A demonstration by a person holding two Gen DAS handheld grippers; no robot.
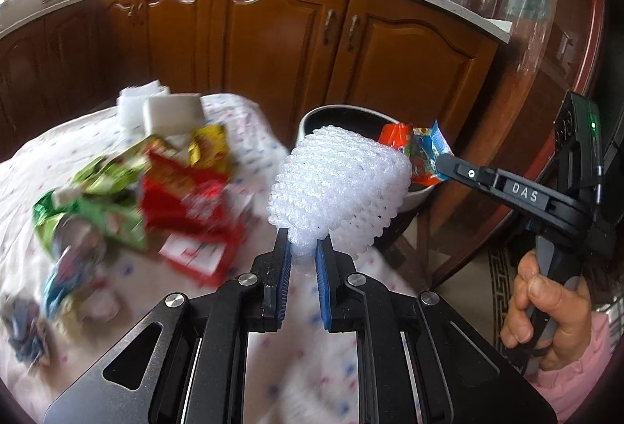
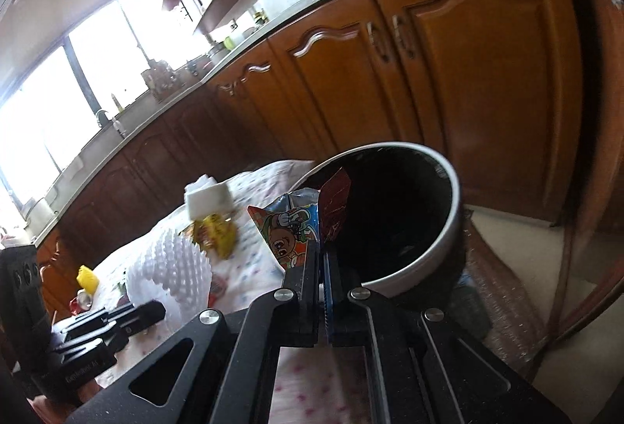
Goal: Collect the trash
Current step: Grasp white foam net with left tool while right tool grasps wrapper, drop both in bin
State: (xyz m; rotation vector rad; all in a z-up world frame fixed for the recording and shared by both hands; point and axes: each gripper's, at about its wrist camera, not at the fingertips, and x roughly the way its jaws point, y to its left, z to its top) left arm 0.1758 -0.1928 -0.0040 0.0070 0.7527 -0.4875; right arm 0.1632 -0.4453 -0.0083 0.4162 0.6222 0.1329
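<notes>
My left gripper (image 1: 303, 242) is shut on a white foam fruit net (image 1: 339, 178) and holds it above the table's right edge, near the bin. My right gripper (image 2: 323, 248) is shut on a colourful cartoon snack wrapper (image 2: 290, 229) and holds it at the rim of the round grey trash bin (image 2: 448, 229). The same wrapper (image 1: 425, 155) and right gripper (image 1: 444, 166) show in the left wrist view over the bin (image 1: 312, 116). The foam net (image 2: 171, 268) and left gripper (image 2: 136, 314) show at the left of the right wrist view.
A pile of trash lies on the floral tablecloth (image 1: 241, 135): green wrappers (image 1: 97, 197), red packaging (image 1: 187, 205), a yellow wrapper (image 1: 208, 147), white foam blocks (image 1: 171, 114) and a crushed can (image 1: 78, 233). Wooden kitchen cabinets (image 1: 273, 30) stand behind.
</notes>
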